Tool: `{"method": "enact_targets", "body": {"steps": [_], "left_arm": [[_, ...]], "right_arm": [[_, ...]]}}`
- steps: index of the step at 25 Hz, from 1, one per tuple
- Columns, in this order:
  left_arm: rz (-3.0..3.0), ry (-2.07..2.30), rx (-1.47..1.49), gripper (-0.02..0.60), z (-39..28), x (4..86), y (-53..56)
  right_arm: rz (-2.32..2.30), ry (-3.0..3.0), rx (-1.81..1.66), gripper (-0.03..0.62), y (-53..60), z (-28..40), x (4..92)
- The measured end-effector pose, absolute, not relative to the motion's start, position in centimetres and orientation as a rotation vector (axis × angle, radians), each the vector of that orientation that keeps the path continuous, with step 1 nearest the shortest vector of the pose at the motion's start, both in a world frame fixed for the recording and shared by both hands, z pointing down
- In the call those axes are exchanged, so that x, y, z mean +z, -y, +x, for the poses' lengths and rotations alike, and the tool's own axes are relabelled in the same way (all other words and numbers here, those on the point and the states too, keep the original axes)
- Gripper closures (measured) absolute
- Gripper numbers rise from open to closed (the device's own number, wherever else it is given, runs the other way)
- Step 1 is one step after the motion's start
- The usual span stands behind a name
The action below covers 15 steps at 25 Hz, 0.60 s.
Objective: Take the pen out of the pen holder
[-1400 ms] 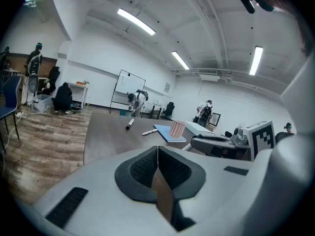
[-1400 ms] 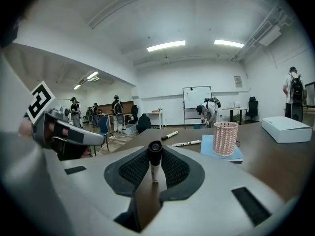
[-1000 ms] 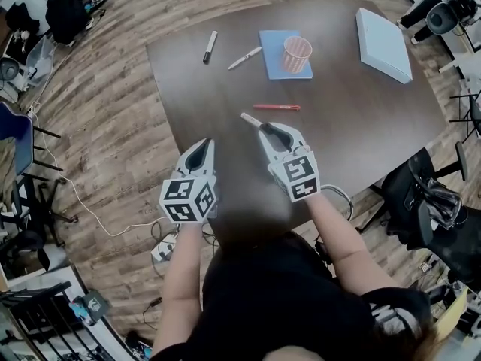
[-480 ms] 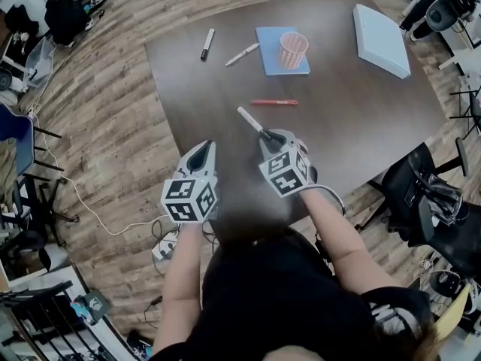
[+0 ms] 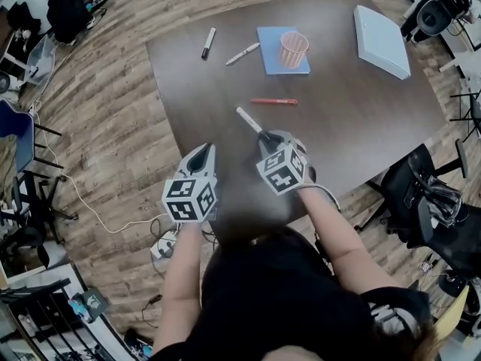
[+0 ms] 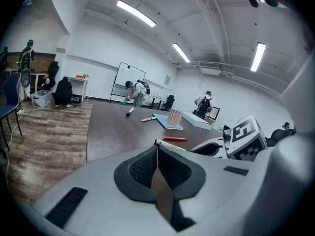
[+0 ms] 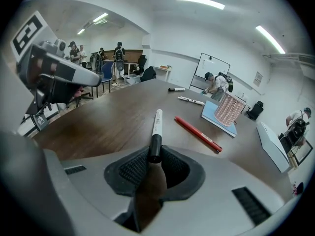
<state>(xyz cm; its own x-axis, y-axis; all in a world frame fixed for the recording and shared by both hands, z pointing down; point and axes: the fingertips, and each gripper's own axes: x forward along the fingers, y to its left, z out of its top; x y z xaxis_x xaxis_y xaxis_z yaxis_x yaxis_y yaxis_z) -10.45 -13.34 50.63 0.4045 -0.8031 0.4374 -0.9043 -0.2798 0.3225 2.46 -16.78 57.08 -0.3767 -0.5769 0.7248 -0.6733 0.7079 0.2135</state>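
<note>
No legible text, brand, no. or sign in any view. Square black-and-white code patterns on the cubes of the left gripper (image 5: 201, 150) and right gripper (image 5: 270, 136) are glyphs, not letters or digits. Dark print runs along the white-barrelled marker pen with black cap (image 7: 157, 124), gripped betw. the right gripper's jaws, but is too small to read; same for the pale paper sheet (image 7: 258, 77) on the far wall near the whiteboard (image 7: 212, 68).

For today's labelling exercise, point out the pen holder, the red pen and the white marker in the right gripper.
pen holder (image 5: 293, 52): head view, mesh side wall.
red pen (image 5: 273, 101): head view, middle of barrel.
white marker (image 7: 157, 124): right gripper view, white barrel.
</note>
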Motion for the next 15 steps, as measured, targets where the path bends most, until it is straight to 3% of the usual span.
{"method": "enact_targets", "body": {"steps": [15], "left_arm": [[2.078,1.462,0.300,0.566,-11.6,52.8,12.5]], "right_arm": [[0.942,2.078,0.213,0.474,16.3,2.6,57.5]]}}
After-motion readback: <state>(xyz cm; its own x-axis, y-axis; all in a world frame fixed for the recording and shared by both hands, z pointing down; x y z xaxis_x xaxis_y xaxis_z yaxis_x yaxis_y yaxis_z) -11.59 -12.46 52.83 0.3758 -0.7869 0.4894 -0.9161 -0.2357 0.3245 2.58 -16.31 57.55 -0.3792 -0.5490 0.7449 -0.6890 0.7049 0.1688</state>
